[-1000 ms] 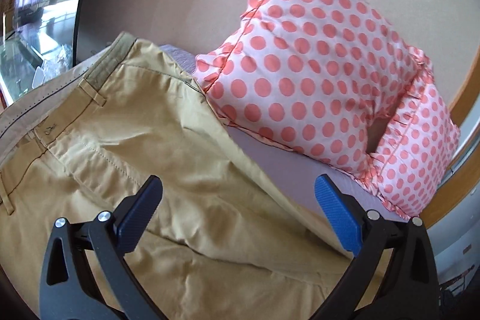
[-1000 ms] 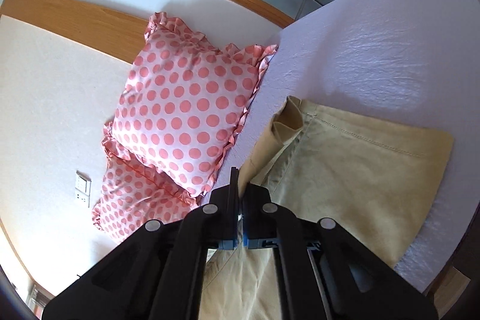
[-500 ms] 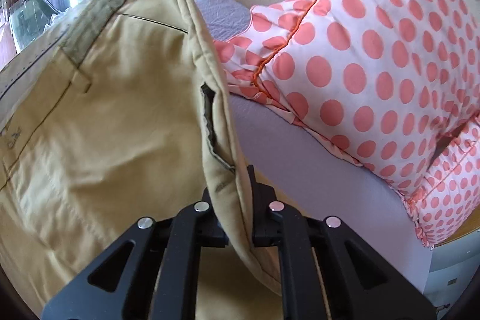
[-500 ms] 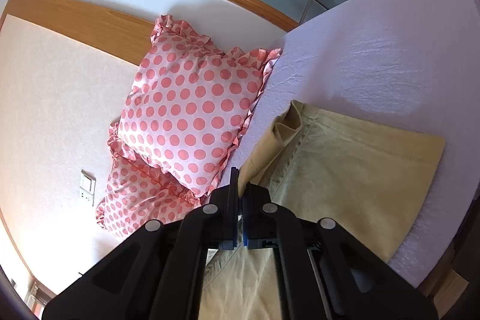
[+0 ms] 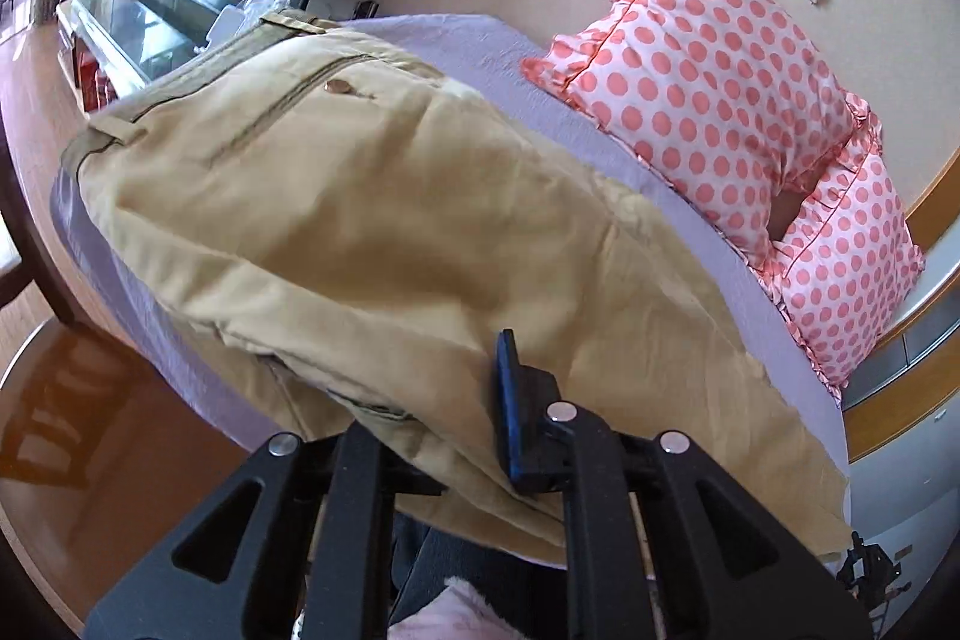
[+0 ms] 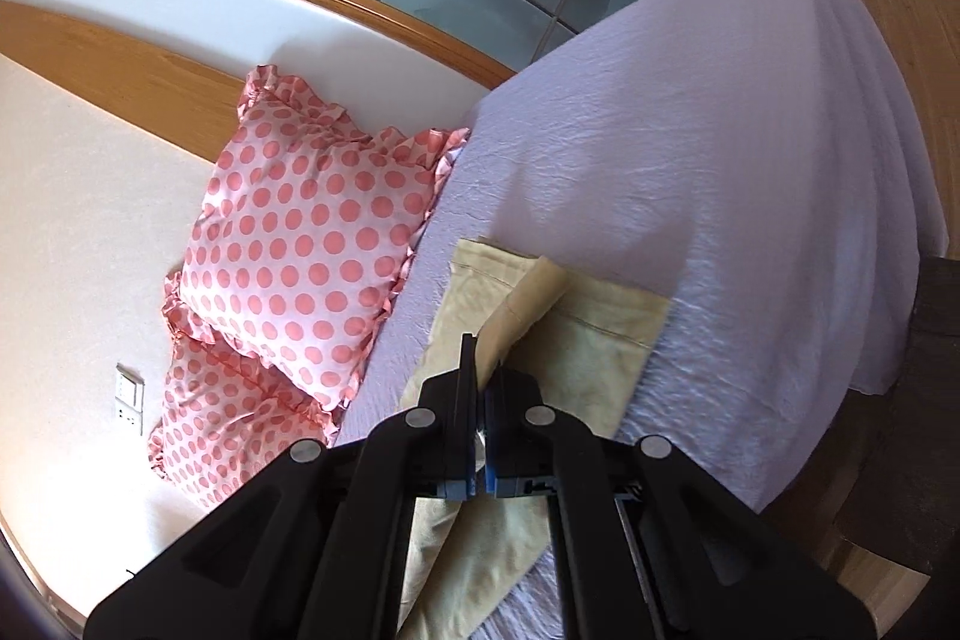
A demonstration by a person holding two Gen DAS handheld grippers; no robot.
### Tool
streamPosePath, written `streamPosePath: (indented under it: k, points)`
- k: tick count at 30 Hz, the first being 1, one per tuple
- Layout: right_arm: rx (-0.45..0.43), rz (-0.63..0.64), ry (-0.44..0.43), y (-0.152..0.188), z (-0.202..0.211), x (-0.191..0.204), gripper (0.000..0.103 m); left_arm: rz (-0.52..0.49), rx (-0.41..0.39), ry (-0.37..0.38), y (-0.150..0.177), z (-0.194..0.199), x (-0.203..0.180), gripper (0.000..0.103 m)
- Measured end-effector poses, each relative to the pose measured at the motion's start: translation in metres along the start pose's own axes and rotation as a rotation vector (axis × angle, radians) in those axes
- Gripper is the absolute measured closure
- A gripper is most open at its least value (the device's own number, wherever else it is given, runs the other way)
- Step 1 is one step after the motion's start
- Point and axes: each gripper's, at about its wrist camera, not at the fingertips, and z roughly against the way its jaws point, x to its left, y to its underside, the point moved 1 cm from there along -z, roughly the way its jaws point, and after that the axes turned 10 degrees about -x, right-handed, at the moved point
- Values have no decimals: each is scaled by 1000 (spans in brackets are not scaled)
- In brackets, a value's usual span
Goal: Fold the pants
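Both grippers are clamped on the tan pants (image 5: 372,232), which lie across the lavender bed sheet (image 6: 690,148) beside two pink polka-dot pillows (image 5: 708,100). Compared with half a second ago, the left wrist view has pulled back: the fabric that then stood upright between the fingers is now laid over, the waistband (image 5: 180,94) and a buttoned back pocket (image 5: 336,85) face up, and the sheet edge and wooden floor (image 5: 90,430) have come into view. The left gripper (image 5: 480,418) grips a fold of pants at the near edge; one blue pad (image 5: 507,400) shows, the other is under cloth. In the right wrist view, the hem has moved farther from the camera. The right gripper (image 6: 480,388) is closed tight on a raised leg edge, its pads nearly touching.
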Motion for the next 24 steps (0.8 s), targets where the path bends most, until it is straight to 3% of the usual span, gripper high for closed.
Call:
streamPosePath:
  k: [4, 7, 9, 10, 11, 13, 18, 21, 22, 24]
  points:
    - [7, 14, 22, 3, 5, -6, 101, -5, -14, 14, 4, 3, 2, 88]
    - [-4, 103, 84, 3, 13, 1, 97, -25, -21, 18, 6, 6, 3, 85]
    - [-46, 160, 135, 1, 23, 7, 67, -22, -27, 37, 8, 10, 5, 82]
    - [-74, 183, 152, 0, 28, 8, 38, -21, -34, 45, 8, 12, 7, 78]
    - [-100, 201, 159, 0, 32, 10, 36, -23, -42, 48, 9, 15, 8, 73]
    - [-117, 242, 170, 1, 33, 12, 37, -26, -74, 37, 10, 24, 13, 65]
    - [-99, 281, 172, 12, 22, 8, 56, 10, -162, -3, 9, 50, 39, 54]
    - [-52, 313, 128, 26, 13, 9, 80, 54, -178, -32, 10, 56, 57, 52]
    - [-50, 330, 120, 30, 11, 11, 93, 70, -179, -29, 11, 56, 63, 52]
    - [-41, 361, 77, 37, 6, 17, 98, 95, -176, -15, 14, 55, 69, 50]
